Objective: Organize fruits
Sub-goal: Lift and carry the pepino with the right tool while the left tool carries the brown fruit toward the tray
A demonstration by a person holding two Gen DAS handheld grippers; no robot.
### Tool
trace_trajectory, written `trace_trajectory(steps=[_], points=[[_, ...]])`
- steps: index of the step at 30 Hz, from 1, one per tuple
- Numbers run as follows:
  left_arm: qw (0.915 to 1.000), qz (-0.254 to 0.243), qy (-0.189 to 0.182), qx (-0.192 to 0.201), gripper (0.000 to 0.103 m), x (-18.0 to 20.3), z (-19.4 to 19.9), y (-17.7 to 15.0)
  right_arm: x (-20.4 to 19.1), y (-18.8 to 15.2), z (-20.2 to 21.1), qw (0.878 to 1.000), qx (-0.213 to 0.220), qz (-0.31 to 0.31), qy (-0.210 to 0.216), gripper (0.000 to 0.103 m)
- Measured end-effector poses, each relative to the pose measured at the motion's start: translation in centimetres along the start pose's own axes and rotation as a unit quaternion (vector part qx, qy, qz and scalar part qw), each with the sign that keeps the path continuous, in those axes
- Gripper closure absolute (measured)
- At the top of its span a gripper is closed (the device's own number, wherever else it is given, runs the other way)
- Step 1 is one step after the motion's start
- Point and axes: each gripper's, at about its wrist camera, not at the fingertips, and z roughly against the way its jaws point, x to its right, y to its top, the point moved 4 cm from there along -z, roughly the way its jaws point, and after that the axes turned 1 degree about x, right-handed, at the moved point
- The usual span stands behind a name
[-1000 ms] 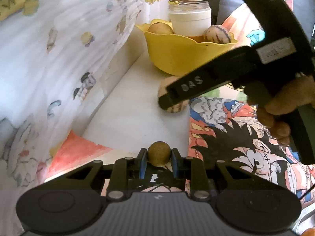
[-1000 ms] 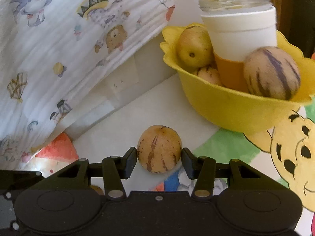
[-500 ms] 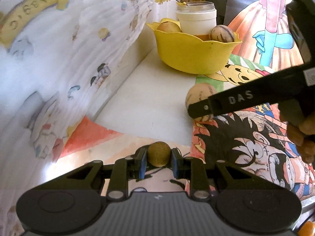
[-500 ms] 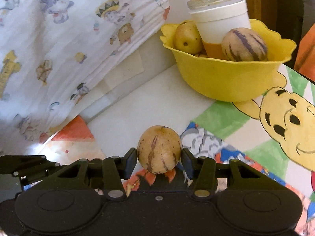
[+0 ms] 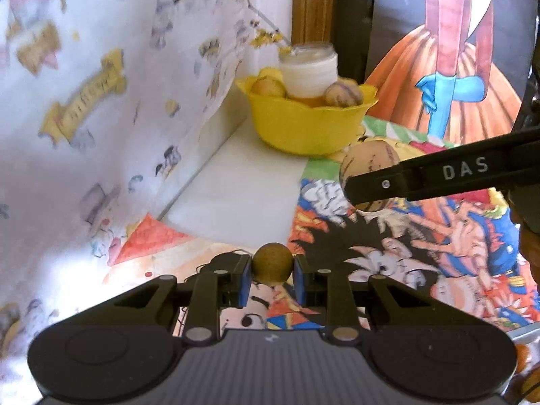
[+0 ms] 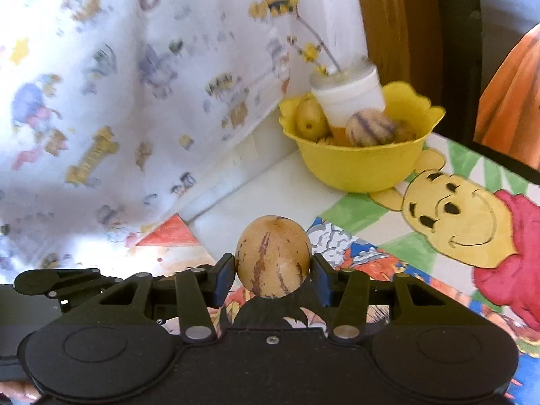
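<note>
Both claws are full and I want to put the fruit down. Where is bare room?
Free: the white strip between the curtain and the cartoon mat, before the yellow bowl. Crowded: the bowl, filled by a jar and fruits.

— What do the grippers look like? 
— The left gripper (image 5: 271, 281) is matte black, blue pads inside the jaws, silver rivets behind them. 
— And the right gripper (image 6: 273, 278)? 
— The same build; white "DAS" lettering along one finger.
</note>
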Motion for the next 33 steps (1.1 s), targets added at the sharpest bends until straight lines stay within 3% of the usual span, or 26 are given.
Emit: trace_trajectory(steps=[7, 16, 33], points=[[0.9996, -0.004, -0.001, 0.028, 0.075, 2.6, 4.7, 0.3, -0.4, -1.3, 6.8, 1.0, 0.026, 0.008, 0.0, 0.052], [0.9991, -0.012, -0.005, 0.041, 0.075, 5.8, 10.3, -1.2, -0.7, -6.0, 14.8, 0.999, 0.035, 0.01, -0.006, 0.052], [0.9975, -0.047, -0.046, 0.024, 0.075, 10.2, 17.1, -6.0, -2.7, -16.1, 24.0, 0.999, 0.019, -0.012, -0.025, 0.052]])
